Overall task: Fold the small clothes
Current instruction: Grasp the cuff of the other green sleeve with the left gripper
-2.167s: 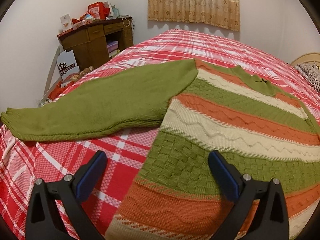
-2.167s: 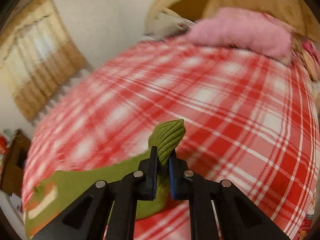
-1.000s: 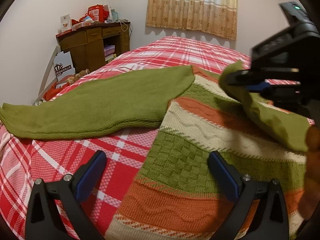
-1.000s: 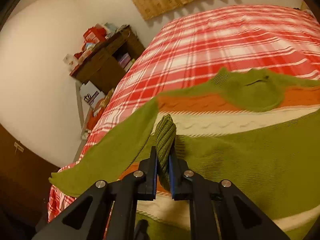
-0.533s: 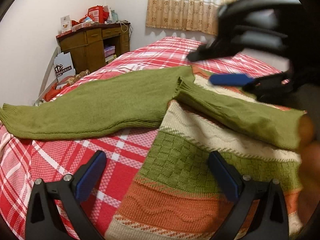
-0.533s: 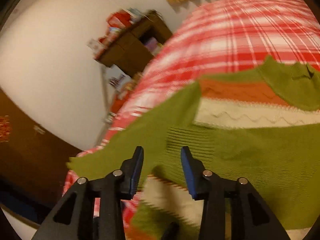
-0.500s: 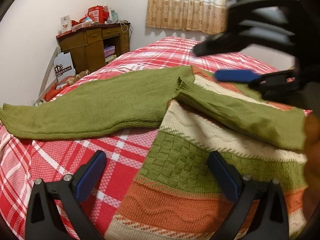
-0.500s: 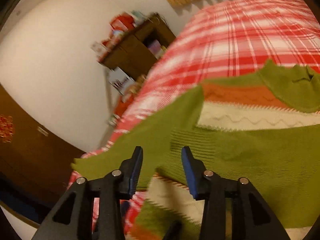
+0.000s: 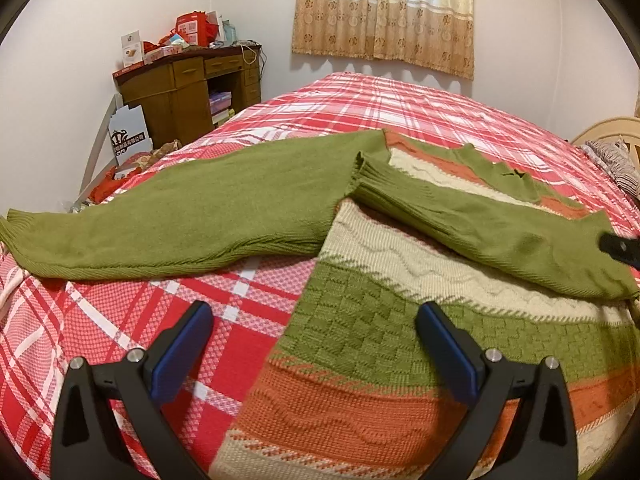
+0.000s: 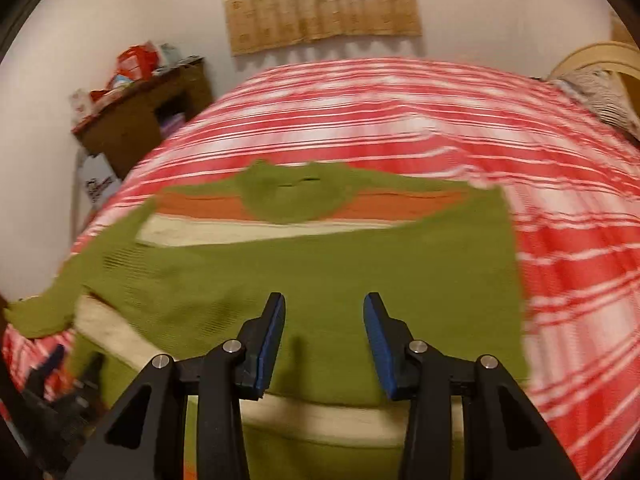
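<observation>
**One sleeve folded across the sweater, both grippers empty**

The bed [image 9: 420, 108], covered in red plaid, fills the space ahead of both grippers. On it the striped knit sweater [image 9: 360, 344] lies flat, its hem directly beneath the left gripper [image 9: 316, 344]. One green sleeve [image 9: 488, 232] is folded across the chest, ahead and to the right of that gripper; the other sleeve [image 9: 172, 220] stretches out ahead to its left. The left gripper hangs spread wide over the hem, gripping nothing. The right gripper [image 10: 324, 332] has just been opening; its jaws stand apart above the folded sleeve, nothing between them.
</observation>
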The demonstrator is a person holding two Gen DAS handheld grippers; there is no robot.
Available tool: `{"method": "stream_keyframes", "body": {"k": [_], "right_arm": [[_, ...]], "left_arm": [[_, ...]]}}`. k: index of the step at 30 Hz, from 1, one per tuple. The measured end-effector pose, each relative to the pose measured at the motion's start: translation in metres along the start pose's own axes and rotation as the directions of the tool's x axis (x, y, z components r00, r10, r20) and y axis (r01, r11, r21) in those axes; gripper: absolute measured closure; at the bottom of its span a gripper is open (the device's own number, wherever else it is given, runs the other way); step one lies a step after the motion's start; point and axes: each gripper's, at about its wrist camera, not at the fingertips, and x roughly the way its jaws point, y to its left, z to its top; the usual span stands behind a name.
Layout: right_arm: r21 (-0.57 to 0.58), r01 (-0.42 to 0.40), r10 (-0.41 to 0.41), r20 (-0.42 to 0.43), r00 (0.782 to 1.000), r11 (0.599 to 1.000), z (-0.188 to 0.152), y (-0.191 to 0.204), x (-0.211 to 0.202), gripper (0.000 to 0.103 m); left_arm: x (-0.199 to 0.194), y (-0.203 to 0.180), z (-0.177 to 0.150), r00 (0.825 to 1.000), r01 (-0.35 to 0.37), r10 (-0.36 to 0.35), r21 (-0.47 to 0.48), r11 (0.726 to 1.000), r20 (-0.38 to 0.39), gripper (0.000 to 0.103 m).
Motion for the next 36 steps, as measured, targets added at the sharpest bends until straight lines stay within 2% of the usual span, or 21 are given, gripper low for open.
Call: {"method": "stream_keyframes", "body": {"k": [3,4,5,7,8,11,13,14,15,16,18,19,20,23,26,32,34,36], "right_arm": [[0.1,0.05,-0.044,-0.059,0.997,0.994,-0.012,-0.046,0.009,0.061],[0.125,0.028,-0.021,-0.057,0.998,0.992,-0.017,-0.06,0.009,0.068],[0.139,-0.016,0.018,-0.016,1.0,0.99,-0.021,-0.071,0.004,0.07],[0.14,-0.016,0.016,0.003,1.0,0.99,-0.025,-0.079,-0.001,0.077],[0.145,-0.018,0.016,0.014,1.0,0.989,-0.027,-0.08,-0.002,0.077],[0.112,0.034,-0.037,0.018,0.999,0.993,-0.027,-0.067,0.002,0.074],[0.048,0.089,-0.088,-0.006,0.996,0.995,-0.023,-0.053,0.006,0.07],[0.01,0.14,-0.139,-0.026,0.99,0.99,-0.02,-0.043,0.003,0.07],[-0.001,0.167,-0.167,-0.015,0.986,0.986,-0.024,-0.038,-0.003,0.07],[-0.015,0.155,-0.155,0.034,0.987,0.988,-0.025,-0.026,-0.018,0.07],[-0.045,0.076,-0.072,0.094,0.993,0.996,-0.029,-0.007,-0.039,0.058],[-0.063,0.05,-0.043,0.104,0.994,0.997,-0.033,0.006,-0.048,0.044],[-0.07,0.036,-0.028,0.108,0.994,0.997,-0.036,0.015,-0.053,0.035],[-0.064,-0.025,0.032,0.114,0.993,0.998,-0.051,0.039,-0.063,0.034],[-0.047,0.007,-0.001,0.112,0.994,0.999,-0.067,0.055,-0.061,0.034],[-0.011,-0.019,0.02,0.088,0.996,1.0,-0.091,0.061,-0.056,0.034],[-0.02,-0.02,0.022,0.096,0.995,1.0,-0.096,0.062,-0.06,0.034],[-0.034,-0.012,0.015,0.113,0.994,0.999,-0.098,0.065,-0.066,0.034]], "left_arm": [[0.0,0.0,0.0,1.0,-0.004,0.004,0.002,1.0,-0.001,0.0],[0.0,0.0,0.0,1.0,-0.005,0.005,0.003,1.0,-0.002,0.0],[-0.001,0.0,0.0,1.0,-0.007,0.007,0.004,1.0,-0.003,0.0],[0.0,0.0,0.0,1.0,-0.01,0.01,0.006,1.0,-0.003,0.0],[0.0,-0.002,0.0,1.0,-0.013,0.013,0.007,1.0,-0.004,0.0],[0.002,-0.002,0.001,1.0,-0.018,0.018,0.011,1.0,-0.005,0.0],[0.002,-0.002,0.001,1.0,-0.018,0.018,0.011,1.0,-0.006,0.0],[0.002,-0.002,0.001,1.0,-0.018,0.018,0.011,1.0,-0.006,0.0],[0.003,-0.001,0.001,1.0,-0.019,0.019,0.012,1.0,-0.007,0.0],[0.002,-0.002,0.0,1.0,-0.019,0.019,0.011,1.0,-0.006,0.0],[0.002,-0.001,0.0,1.0,-0.021,0.022,0.013,1.0,-0.007,0.0],[0.002,-0.001,0.0,1.0,-0.021,0.021,0.013,1.0,-0.008,0.0],[0.002,-0.001,0.0,1.0,-0.022,0.022,0.013,1.0,-0.009,0.0],[0.002,0.001,0.001,1.0,-0.024,0.024,0.014,1.0,-0.014,0.0],[0.003,0.0,0.002,0.999,-0.027,0.027,0.014,1.0,-0.022,0.0],[0.001,0.003,0.004,0.998,-0.007,0.009,0.031,0.999,-0.063,0.0],[-0.007,0.01,0.003,0.997,-0.041,0.043,0.032,0.999,-0.061,0.0],[-0.017,0.025,0.001,0.993,-0.114,0.114,-0.003,0.993,-0.041,0.0]]}}
